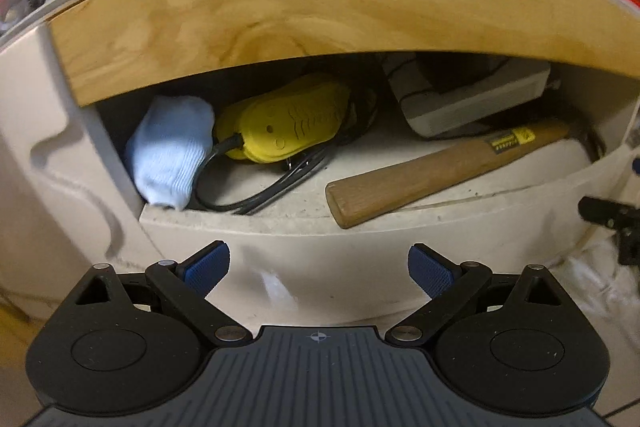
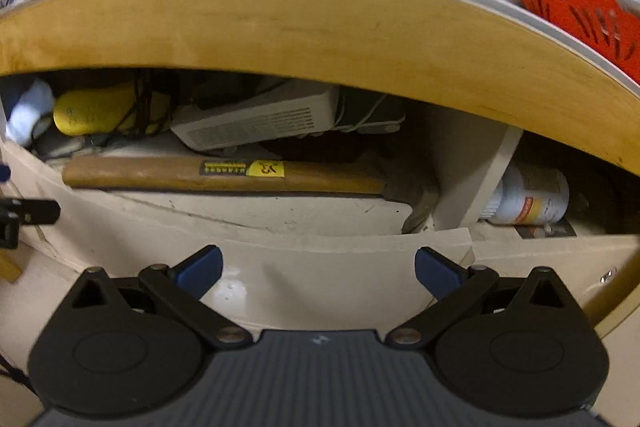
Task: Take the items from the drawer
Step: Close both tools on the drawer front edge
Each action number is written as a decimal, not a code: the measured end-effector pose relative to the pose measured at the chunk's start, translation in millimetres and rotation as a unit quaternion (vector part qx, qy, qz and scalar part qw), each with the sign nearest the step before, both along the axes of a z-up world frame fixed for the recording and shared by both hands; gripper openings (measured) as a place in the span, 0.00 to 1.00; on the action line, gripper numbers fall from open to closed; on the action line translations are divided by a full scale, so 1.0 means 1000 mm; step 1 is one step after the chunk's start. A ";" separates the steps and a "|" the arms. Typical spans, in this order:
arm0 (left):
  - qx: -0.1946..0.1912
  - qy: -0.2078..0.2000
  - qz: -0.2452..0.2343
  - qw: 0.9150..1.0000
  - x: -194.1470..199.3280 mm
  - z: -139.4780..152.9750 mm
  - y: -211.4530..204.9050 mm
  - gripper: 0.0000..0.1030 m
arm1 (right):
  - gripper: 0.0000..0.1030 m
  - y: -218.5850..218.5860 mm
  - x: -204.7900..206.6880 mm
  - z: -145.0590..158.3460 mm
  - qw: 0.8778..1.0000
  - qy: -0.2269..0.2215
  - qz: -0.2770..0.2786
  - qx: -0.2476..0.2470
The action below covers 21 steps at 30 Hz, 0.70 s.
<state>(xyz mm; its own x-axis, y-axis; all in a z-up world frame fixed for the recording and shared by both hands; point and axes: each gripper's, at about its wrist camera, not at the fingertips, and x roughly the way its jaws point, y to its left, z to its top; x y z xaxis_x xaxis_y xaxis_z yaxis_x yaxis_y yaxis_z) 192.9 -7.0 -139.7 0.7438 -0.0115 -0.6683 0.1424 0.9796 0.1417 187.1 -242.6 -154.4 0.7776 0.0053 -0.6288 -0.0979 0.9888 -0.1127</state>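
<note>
Facing: both grippers point into one pulled-out drawer (image 1: 280, 227) under a wooden top (image 1: 280, 7); the opening is partial, so its contents are reachable only from the front.
Drawer: cream walls, front rim low, which leaves the items visible over it.
Hammer (image 2: 224, 173): lies flat along the front of the drawer floor, handle toward the left, metal head against the divider (image 2: 472, 179); nearest item to both grippers.
White box (image 2: 260, 123): vented casing, tilted, resting behind the hammer; cords run behind it.
Yellow device (image 1: 280, 125): lies at rear left with a black cord (image 1: 256, 195) looped in front of it; possibly a shoe dryer, the view is too dim to be sure.
Blue sock (image 1: 172, 151): leans against the left wall, touching the yellow device.
Bottle (image 2: 528, 199): lies on its side in the compartment right of the divider.
Left gripper (image 1: 318, 267): jaws apart, holding nothing, outside the front rim.
Right gripper (image 2: 318, 267): jaws apart, holding nothing, outside the front rim, opposite the hammer.
</note>
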 end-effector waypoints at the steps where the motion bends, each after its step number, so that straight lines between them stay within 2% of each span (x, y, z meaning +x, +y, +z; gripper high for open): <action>1: 0.009 -0.002 -0.004 1.000 0.001 -0.001 -0.001 0.96 | 1.00 0.000 0.001 -0.001 1.000 -0.002 0.004 -0.007; 6: 0.054 -0.010 -0.028 0.998 0.004 -0.008 -0.005 0.96 | 1.00 0.006 0.000 -0.005 0.998 -0.010 0.043 -0.048; 11: 0.126 -0.019 -0.081 0.989 0.006 -0.011 -0.005 0.95 | 1.00 0.015 0.000 -0.007 0.991 -0.012 0.093 -0.098; 15: 0.185 -0.028 -0.129 0.974 0.004 -0.015 -0.009 0.95 | 0.99 0.019 0.003 -0.010 0.979 -0.008 0.139 -0.152; 21: 0.268 -0.039 -0.198 0.942 0.004 -0.025 -0.013 0.96 | 0.99 0.022 0.004 -0.016 0.945 0.003 0.225 -0.237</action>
<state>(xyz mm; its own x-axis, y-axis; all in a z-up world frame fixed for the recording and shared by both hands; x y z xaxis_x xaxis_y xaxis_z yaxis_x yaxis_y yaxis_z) 196.8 -19.6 -164.6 0.7989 0.0246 -0.6010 0.4512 0.6362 0.6258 190.7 -221.0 -170.8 0.7600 0.0505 -0.6480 -0.4985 0.6850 -0.5313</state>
